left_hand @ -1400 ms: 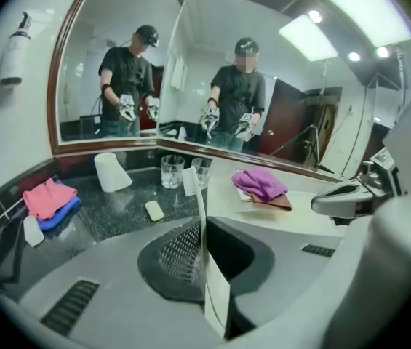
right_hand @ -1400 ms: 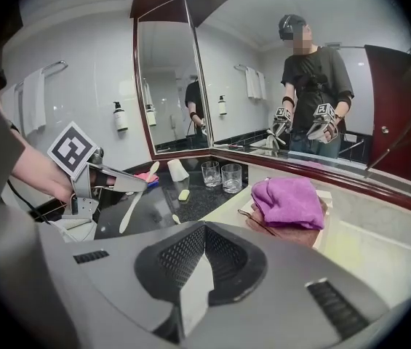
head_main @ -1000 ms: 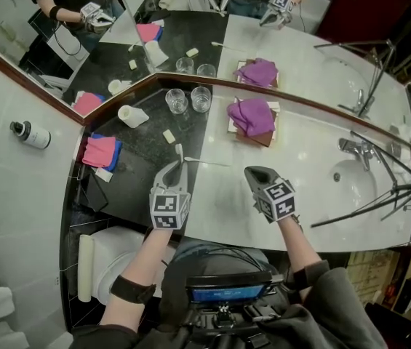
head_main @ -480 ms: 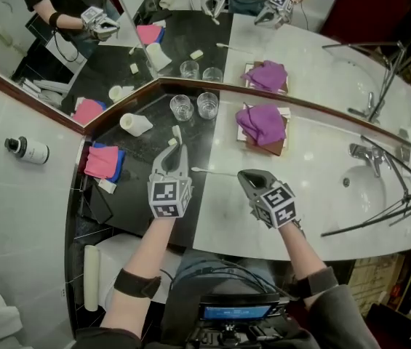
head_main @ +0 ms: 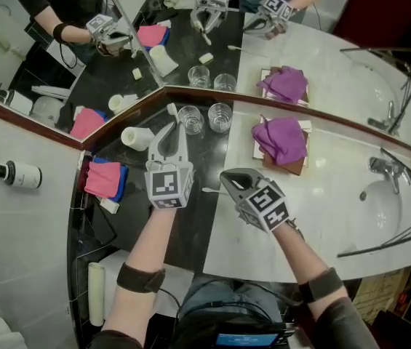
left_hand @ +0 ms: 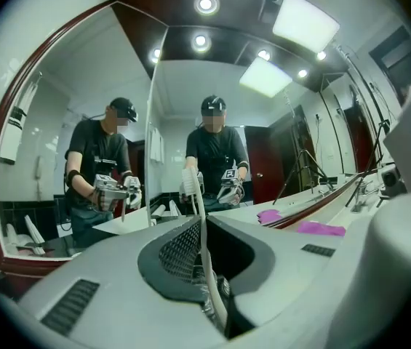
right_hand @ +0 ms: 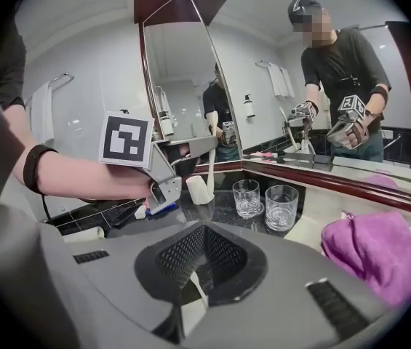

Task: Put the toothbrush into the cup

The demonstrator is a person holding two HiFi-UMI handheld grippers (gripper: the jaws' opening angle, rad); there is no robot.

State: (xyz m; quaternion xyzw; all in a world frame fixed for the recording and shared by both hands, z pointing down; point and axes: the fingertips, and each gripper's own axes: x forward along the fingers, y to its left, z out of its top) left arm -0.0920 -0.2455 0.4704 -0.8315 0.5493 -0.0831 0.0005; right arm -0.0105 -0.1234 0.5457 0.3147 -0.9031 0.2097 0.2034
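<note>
The left gripper [head_main: 169,131] is closed on the toothbrush [left_hand: 199,220], which is gripped by the lower part of its handle between the jaws. The toothbrush is white, thin and slightly bent, and its bristle head is pointed upward past the jaw tips. It is held above the black counter [head_main: 194,220], near a clear glass cup [head_main: 190,119], beside which a second glass cup [head_main: 220,116] is standing. The jaws of the right gripper [head_main: 228,179] are pressed together. A narrow white strip is seen between them, but it cannot be told what it is.
</note>
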